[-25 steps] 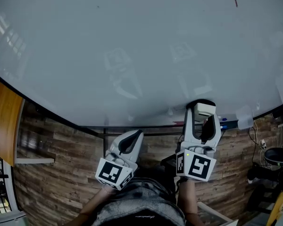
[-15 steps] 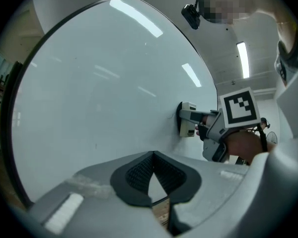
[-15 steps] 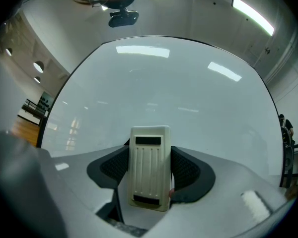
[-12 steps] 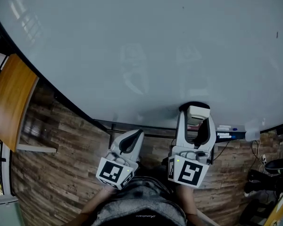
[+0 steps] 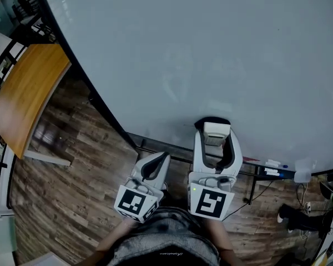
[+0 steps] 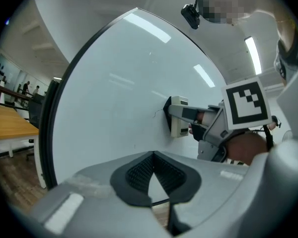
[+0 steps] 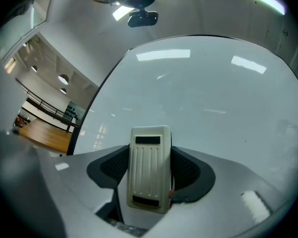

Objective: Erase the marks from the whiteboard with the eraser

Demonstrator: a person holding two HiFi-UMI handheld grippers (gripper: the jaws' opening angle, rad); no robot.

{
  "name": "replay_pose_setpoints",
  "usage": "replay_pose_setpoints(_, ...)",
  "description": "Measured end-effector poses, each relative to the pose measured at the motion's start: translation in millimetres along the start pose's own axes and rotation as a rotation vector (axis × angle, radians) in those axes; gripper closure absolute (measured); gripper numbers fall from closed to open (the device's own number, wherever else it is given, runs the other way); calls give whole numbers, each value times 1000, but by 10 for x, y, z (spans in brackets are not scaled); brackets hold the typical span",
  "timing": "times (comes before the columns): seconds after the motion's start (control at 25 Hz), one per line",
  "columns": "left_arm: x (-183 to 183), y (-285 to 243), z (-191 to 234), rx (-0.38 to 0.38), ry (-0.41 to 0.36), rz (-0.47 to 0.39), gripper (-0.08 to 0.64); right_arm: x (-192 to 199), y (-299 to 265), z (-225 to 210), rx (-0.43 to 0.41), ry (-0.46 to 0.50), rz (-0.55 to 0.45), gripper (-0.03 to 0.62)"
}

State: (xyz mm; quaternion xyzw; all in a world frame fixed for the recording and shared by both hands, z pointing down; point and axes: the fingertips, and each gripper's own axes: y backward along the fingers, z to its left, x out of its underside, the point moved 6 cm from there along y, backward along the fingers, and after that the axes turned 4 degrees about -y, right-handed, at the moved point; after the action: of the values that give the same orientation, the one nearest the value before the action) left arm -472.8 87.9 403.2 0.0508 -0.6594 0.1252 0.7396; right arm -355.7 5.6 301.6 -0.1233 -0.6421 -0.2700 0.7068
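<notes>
The whiteboard fills the upper part of the head view. My right gripper is shut on the cream eraser, which is pressed against the board's lower part. In the right gripper view the ribbed eraser stands between the two dark pads, with the board behind it. From the left gripper view the eraser lies flat on the board, beside a thin dark mark. My left gripper hangs below the board, shut and holding nothing; its tips meet.
A wooden tabletop stands at the left over the plank floor. The board's black frame runs diagonally down to a tray with markers at the right. Cables lie at the lower right.
The right gripper has slid left along the board's lower part with the eraser, away from the marker tray. The head view has swung left too. The left gripper stays put.
</notes>
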Motion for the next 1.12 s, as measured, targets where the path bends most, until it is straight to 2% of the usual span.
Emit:
replay_pose_setpoints(0.2, -10, 174, 237, -62, 26, 7, 557, -19, -179, 333, -62, 39, -9, 328)
replay_pose_setpoints(0.48, -24, 423, 503, -175, 38, -9, 557, -19, -412, 812, -191, 68, -16, 328)
replay_pose_setpoints(0.64, -50, 575, 608, -242, 43, -23, 557, 34, -483, 1013, -216, 129, 37, 328)
replay_pose_setpoints(0.76, -59, 708, 700, -294, 46, -27, 557, 74, -556, 1192, -267, 132, 73, 328)
replay_pose_setpoints(1.0, -60, 963, 798, -408, 58, -30, 557, 82, -659, 1446, -335, 140, 55, 327)
replay_pose_setpoints(1.12, -69, 1050, 815, -442, 50, -35, 555, 88, -677, 1542, -369, 143, 58, 327)
